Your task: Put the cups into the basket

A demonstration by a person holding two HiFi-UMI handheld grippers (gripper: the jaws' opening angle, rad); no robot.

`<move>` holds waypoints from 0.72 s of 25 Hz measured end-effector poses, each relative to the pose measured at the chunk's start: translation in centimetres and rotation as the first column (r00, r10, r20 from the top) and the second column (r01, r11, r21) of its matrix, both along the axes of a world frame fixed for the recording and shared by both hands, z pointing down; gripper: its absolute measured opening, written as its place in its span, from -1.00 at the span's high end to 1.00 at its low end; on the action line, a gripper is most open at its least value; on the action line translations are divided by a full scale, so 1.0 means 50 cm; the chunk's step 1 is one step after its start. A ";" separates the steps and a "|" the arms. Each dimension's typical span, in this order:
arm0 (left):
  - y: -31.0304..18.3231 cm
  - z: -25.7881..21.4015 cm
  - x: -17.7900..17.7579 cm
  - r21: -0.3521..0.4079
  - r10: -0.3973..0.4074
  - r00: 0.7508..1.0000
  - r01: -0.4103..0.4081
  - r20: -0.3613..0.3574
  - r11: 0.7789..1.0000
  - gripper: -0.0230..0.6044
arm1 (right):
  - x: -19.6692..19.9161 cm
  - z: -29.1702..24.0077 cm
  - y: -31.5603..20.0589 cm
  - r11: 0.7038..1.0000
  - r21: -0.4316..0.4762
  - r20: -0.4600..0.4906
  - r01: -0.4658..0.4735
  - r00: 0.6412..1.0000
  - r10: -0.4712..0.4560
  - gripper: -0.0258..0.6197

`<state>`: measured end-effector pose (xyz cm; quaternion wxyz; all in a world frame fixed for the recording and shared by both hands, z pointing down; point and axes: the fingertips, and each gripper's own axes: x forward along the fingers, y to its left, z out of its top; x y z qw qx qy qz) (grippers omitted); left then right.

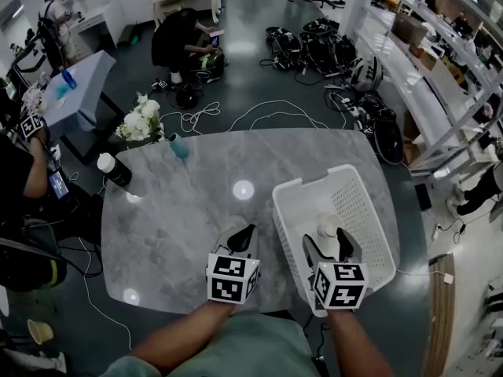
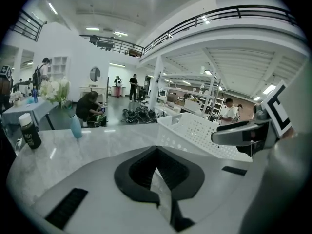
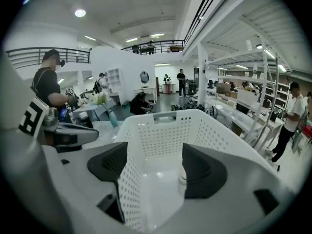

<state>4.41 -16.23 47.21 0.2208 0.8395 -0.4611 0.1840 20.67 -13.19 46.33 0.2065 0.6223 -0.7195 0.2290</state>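
**Head view: one cup in the basket, right gripper spread over it**

Head view shows a white perforated basket (image 1: 295, 191) on the right part of a grey marble table (image 1: 173, 234); a white cup (image 1: 328, 225) stands inside it near the front wall. The right gripper (image 1: 330, 246) hangs over that spot with its jaws wide apart and nothing clamped. In the right gripper view one jaw sits outside the basket's side wall, the other inside, half hiding the cup (image 3: 181, 173). The left gripper (image 1: 244, 234) is low over bare table just beside the basket; its jaws are drawn nearly together, holding nothing. Farther back stand a black bottle with a white cap (image 1: 115, 170) and a teal vase (image 1: 180, 148) of white flowers (image 1: 141, 120). Beyond the table, cables and dark bags lie on the floor; people are working there. The only print is the square markers on the gripper cubes; no words can be read.
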 end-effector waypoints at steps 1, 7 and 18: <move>0.004 -0.004 -0.010 0.004 -0.006 1.000 0.006 -0.001 1.000 0.92 | -0.015 -0.014 0.005 1.000 0.016 0.004 0.009 1.000 -0.009 -0.22; 0.032 -0.015 -0.098 0.031 -0.059 0.998 0.059 -0.002 0.998 0.92 | -0.129 -0.063 0.026 0.992 0.096 -0.014 0.087 0.996 -0.086 -0.09; 0.101 -0.013 -0.278 0.045 -0.209 0.978 0.209 -0.006 0.977 0.92 | -0.326 -0.034 0.062 0.969 0.115 -0.009 0.219 0.976 -0.220 0.83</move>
